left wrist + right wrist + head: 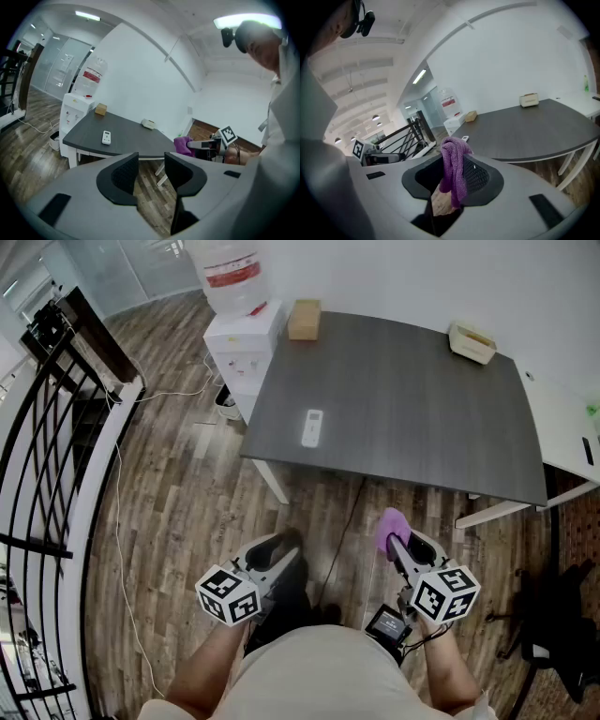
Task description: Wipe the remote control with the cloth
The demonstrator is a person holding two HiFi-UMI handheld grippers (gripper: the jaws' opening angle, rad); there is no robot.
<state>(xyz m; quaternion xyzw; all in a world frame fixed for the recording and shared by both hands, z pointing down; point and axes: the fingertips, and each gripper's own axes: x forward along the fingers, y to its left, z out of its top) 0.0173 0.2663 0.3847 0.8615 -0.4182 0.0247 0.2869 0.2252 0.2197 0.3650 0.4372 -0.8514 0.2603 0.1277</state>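
Both grippers are low in front of the person, over the floor, well short of the table (422, 427). Wipe not started imo.

R gripper (395, 542): jaws clamped on the purple cloth (391, 521). A bunch sticks out past the tips and the rest hangs down btwn the jaws.
L gripper (281, 546): jaws part open, gap clear, holding nothing.

remote (312, 427): white, lying flat on the dark table near its front-left edge, well apart from the boxes at the back. Long axis runs approx away from the person, so roughly in line w/ where both grippers point.

Key geometry: remote is fwd and to the left of the R gripper and nearly straight ahead of the L one, so L is nearer. The cloth hand has to go fwd and cross leftward to get over it.

My read: L goes in to pin the remote at its near end, then R wipes along the long axis. Risk: a light remote may skid on the smooth top if it isn't held.
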